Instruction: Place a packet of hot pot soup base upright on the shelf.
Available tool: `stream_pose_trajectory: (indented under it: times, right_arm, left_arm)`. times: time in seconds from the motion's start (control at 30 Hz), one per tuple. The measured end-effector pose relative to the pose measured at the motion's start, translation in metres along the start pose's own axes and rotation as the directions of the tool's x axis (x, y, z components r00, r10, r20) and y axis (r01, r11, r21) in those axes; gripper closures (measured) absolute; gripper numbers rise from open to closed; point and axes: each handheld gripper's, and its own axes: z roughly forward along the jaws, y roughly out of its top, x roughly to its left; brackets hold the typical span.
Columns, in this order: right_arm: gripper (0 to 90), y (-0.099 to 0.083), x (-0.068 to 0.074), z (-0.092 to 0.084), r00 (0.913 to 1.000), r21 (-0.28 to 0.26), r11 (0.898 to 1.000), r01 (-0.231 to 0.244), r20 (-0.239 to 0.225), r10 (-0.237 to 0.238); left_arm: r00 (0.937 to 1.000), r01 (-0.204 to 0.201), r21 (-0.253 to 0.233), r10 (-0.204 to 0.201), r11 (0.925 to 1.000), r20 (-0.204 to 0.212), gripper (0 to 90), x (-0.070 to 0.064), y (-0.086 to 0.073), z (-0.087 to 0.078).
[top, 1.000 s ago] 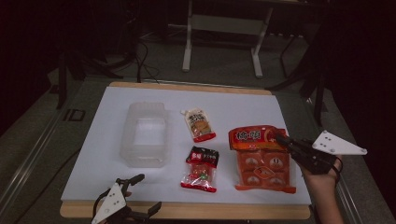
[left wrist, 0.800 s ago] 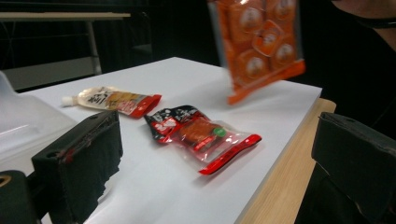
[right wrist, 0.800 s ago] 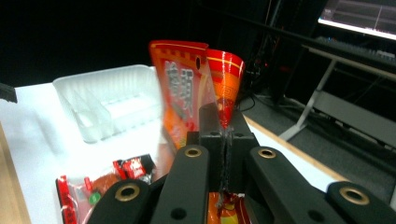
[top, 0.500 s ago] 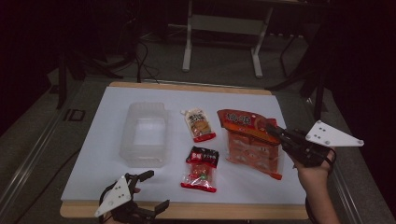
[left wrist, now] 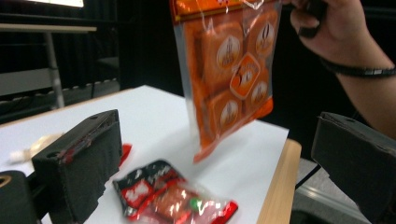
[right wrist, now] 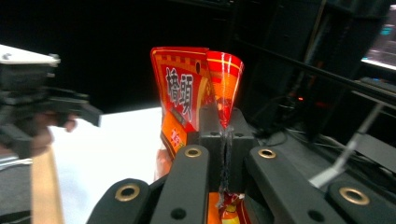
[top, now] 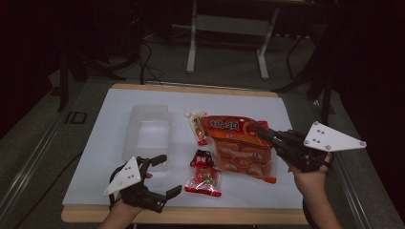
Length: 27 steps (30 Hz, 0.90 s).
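Right tool (top: 261, 131) has lifted orange snack bag (top: 241, 148) leftward.

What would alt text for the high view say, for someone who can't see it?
The right gripper holds an orange snack bag by its top edge, lifted over a white table. The left gripper waits open near the front edge. A clear tub, a small packet and a red candy bag lie on the table.
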Motion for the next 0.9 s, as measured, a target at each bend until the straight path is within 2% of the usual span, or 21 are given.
stream_pose_trajectory:
  times: [0.13, 0.27, 0.4, 0.57, 0.7, 0.77, 0.8, 0.87, 0.9]
  right_arm:
    - [89.2, 0.006, 0.006, 0.007, 0.9996, 0.0, 1.0, 0.016, -0.022, -0.016]
    - [89.1, 0.011, 0.011, 0.012, 0.9985, -0.008, 0.999, 0.031, -0.045, -0.031]
    - [89.1, 0.014, 0.018, 0.017, 0.9966, -0.022, 0.999, 0.032, -0.075, -0.034]
    - [89.1, 0.017, 0.027, 0.023, 0.9924, -0.027, 0.999, 0.041, -0.115, -0.044]
    - [89.0, 0.019, 0.032, 0.026, 0.9895, -0.032, 0.998, 0.048, -0.135, -0.052]
    - [89.0, 0.02, 0.033, 0.027, 0.9878, -0.033, 0.998, 0.047, -0.147, -0.052]
    - [89.0, 0.021, 0.034, 0.028, 0.9872, -0.036, 0.998, 0.047, -0.151, -0.052]
    - [89.0, 0.021, 0.035, 0.029, 0.9863, -0.034, 0.998, 0.048, -0.156, -0.053]
    - [89.0, 0.022, 0.035, 0.031, 0.9848, -0.034, 0.998, 0.047, -0.166, -0.052]
  left_arm:
    - [0.9989, -0.046, 0.02, 0.046, 0.9987, 0.003, 2.3, 0.003, 0.01, 0.012]
    - [0.9992, -0.039, 0.024, 0.039, 0.9989, 0.008, 4.0, 0.009, 0.016, 0.023]
    - [0.9992, -0.032, 0.007, 0.032, 0.9995, 0.026, 4.1, 0.013, 0.019, 0.034]
    - [0.996, -0.037, 0.03, 0.035, 0.9988, 0.083, 7.1, 0.017, 0.022, 0.048]
    - [0.986, -0.009, 0.016, 0.006, 0.9998, 0.167, 12.3, 0.021, 0.023, 0.056]
    - [0.9805, -0.015, -0.006, 0.016, 0.9999, 0.196, 18.8, 0.022, 0.023, 0.058]
    - [0.9754, -0.015, -0.014, 0.018, 0.9998, 0.22, 18.8, 0.023, 0.023, 0.058]
    - [0.9687, -0.024, -0.022, 0.028, 0.9995, 0.247, 28.2, 0.023, 0.024, 0.06]
    - [0.9633, -0.026, -0.019, 0.03, 0.9995, 0.267, 36.4, 0.023, 0.024, 0.061]
